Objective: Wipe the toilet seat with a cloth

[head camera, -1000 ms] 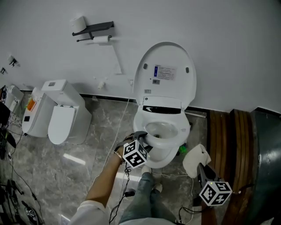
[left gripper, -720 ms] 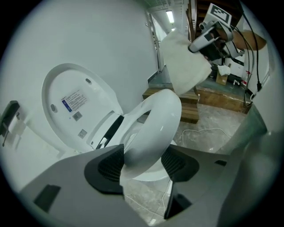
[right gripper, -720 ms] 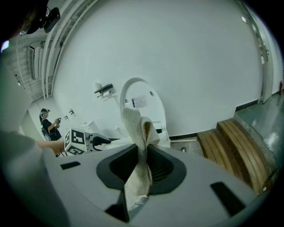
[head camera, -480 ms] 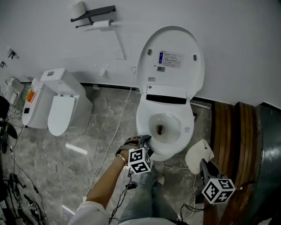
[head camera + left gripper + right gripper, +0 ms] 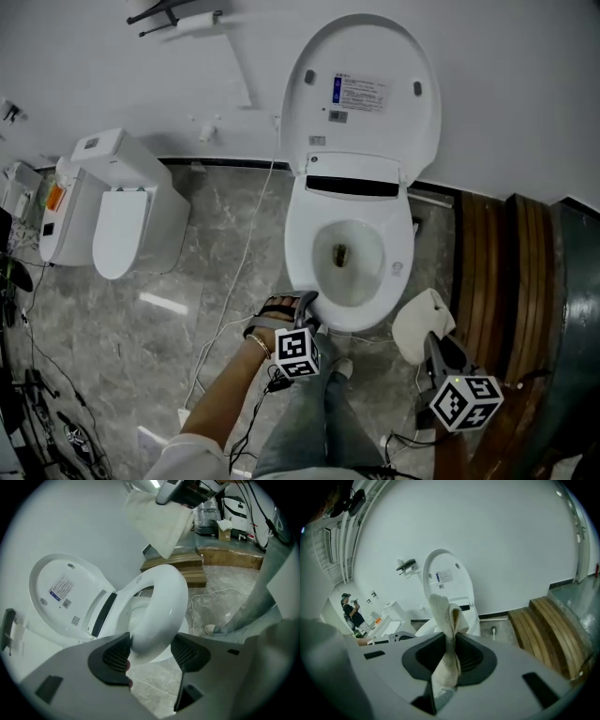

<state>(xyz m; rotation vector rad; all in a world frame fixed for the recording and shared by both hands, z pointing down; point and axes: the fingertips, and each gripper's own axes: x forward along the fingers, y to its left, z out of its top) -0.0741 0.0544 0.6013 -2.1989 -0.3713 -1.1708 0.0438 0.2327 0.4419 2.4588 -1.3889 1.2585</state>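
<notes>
The white toilet [image 5: 349,253] stands with its lid [image 5: 361,84] raised against the wall. My left gripper [image 5: 302,309] is at the bowl's front left, and the front of the toilet seat [image 5: 157,611] fills the gap between its wide-set pads [image 5: 116,654]. To the right of the bowl, my right gripper [image 5: 433,349] is shut on a pale cloth [image 5: 420,326]. That cloth [image 5: 446,620] sticks up from between the right jaws, in front of the toilet [image 5: 445,597].
A second toilet [image 5: 122,216] stands at the left. Wooden slats [image 5: 487,272] lie along the right, beside a dark edge. A white cable [image 5: 234,281] runs over the marble floor. My legs [image 5: 319,422] are below the bowl. A person [image 5: 349,609] stands far off.
The head view has drawn in over the toilet, which now looks larger. The left gripper stays at the seat's front. The right gripper still holds the cloth beside the bowl.
</notes>
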